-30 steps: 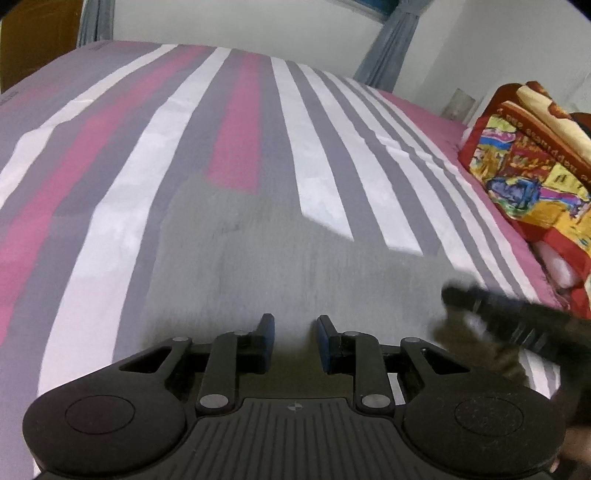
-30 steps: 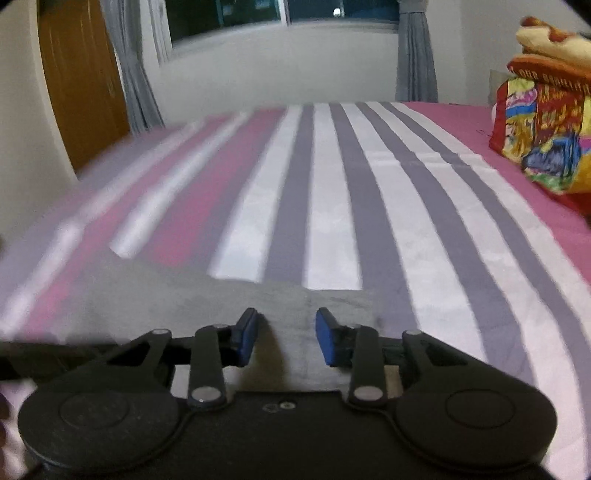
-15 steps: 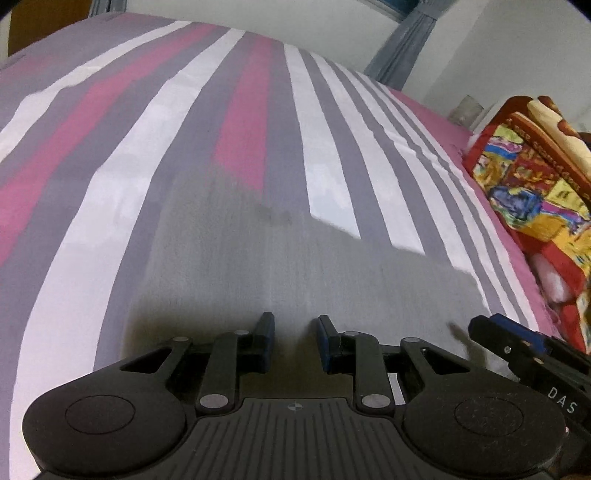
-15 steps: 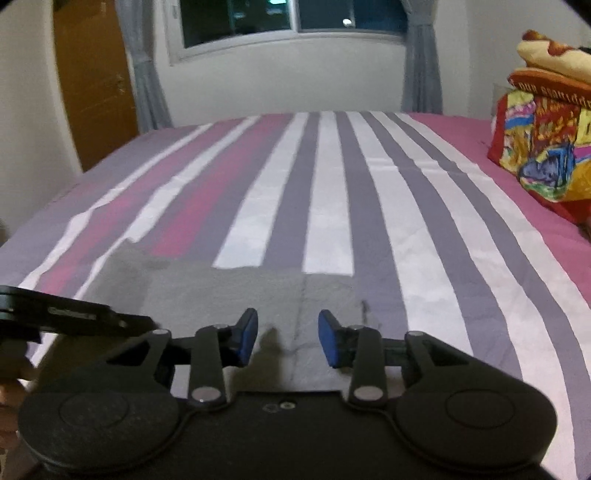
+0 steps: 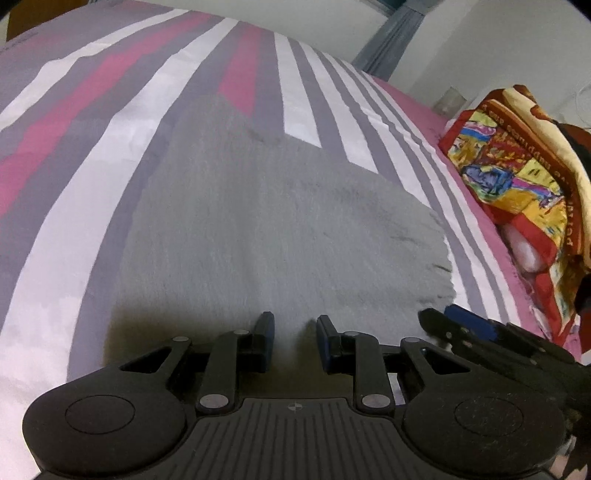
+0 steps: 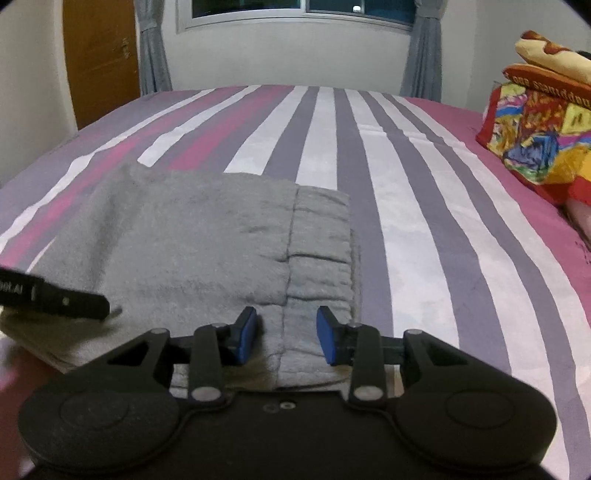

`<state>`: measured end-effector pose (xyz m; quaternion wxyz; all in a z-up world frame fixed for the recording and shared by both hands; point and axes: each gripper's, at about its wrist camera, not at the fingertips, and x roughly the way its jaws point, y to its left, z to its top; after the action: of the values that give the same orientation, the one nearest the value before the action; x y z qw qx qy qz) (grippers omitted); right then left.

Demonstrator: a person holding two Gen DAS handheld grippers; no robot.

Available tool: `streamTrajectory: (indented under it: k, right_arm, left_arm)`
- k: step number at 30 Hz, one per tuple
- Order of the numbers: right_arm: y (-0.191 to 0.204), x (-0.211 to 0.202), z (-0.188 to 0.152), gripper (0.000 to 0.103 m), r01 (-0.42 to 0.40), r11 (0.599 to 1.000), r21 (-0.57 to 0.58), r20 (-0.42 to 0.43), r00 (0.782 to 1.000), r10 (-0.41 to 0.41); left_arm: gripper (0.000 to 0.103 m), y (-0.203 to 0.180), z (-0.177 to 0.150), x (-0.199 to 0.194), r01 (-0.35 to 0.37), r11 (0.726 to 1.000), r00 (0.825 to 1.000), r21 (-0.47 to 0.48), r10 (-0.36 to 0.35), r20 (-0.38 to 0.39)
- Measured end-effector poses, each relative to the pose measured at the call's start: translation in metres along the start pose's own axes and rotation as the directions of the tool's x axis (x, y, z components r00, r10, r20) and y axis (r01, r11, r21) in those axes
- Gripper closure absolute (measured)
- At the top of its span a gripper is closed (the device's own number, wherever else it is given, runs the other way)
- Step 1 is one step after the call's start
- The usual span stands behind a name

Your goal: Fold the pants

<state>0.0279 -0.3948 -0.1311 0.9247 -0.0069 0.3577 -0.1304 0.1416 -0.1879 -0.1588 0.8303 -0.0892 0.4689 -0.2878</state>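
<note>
Where curtains (image 6: 153,44) flank the window (image 6: 303,7), a striped bed (image 6: 424,206) spreads.

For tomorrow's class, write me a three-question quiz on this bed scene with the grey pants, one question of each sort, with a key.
1. True or false: the pants lie flat on the striped bed.
2. The ribbed waistband sits nearest which claw? A) left claw B) right claw
3. Fill in: the bright patterned bedding is piled at the bed's ____ side in both views.

Key: 1 true; 2 B; 3 right.
</note>
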Motion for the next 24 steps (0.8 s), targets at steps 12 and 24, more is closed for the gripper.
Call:
streamTrajectory:
  k: [12,24]
  right_arm:
    - [0.002,-0.004,0.0,0.066,-0.003,1.0,0.009,-0.009,1.0,0.003]
    - [0.001,-0.016,0.009,0.052,-0.035,0.998,0.048,0.002,0.999,0.035]
  left_arm:
    - [0.078,-0.005,-0.005,-0.002,-0.045,0.999,0.999,0.026,0.045,0.007]
    - [0.078,-0.006,-0.002,-0.024,-0.108,0.994,0.993,0.032,0.107,0.045]
